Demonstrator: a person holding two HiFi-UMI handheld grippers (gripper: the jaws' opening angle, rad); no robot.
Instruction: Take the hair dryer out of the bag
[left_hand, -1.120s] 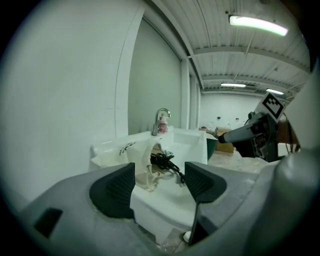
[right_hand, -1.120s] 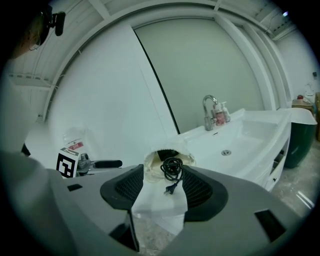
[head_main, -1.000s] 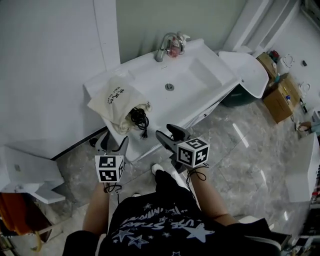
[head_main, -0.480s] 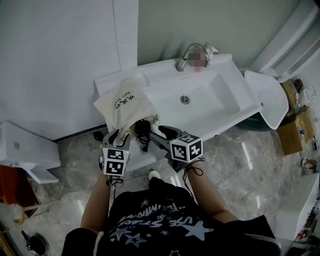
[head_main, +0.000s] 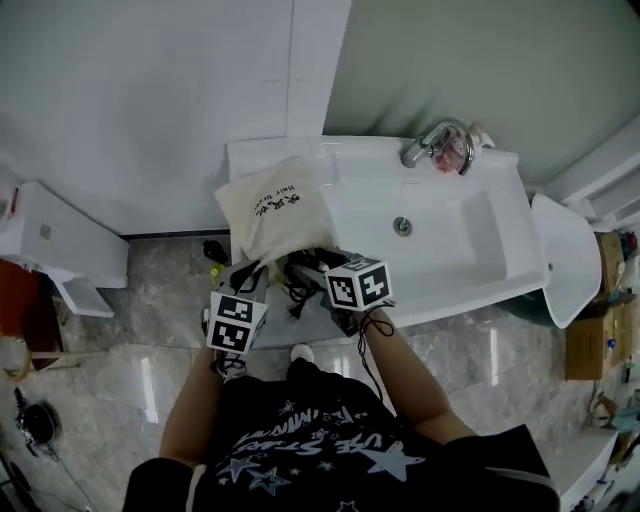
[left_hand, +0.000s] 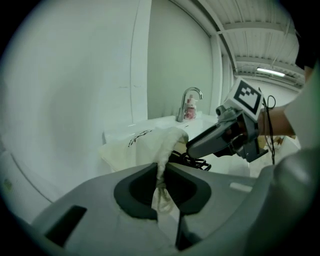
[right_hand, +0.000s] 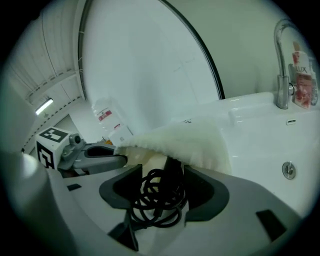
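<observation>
Clamping the left gripper (left_hand: 159, 176), jaws just closing, on the bag (left_hand: 142, 145) at its mouth hem, anchoring it; widening the right gripper (right_hand: 162, 186) around the loose cord (right_hand: 155, 206), reaching for the hair dryer (right_hand: 173, 167) just ahead, apparently inside the bag.

Black shirt (head_main: 300, 455) with pale stars and lettering; grey left tool (left_hand: 160, 170) and right tool (right_hand: 162, 170) each bear a black-and-white marker cube (head_main: 358, 284).
</observation>
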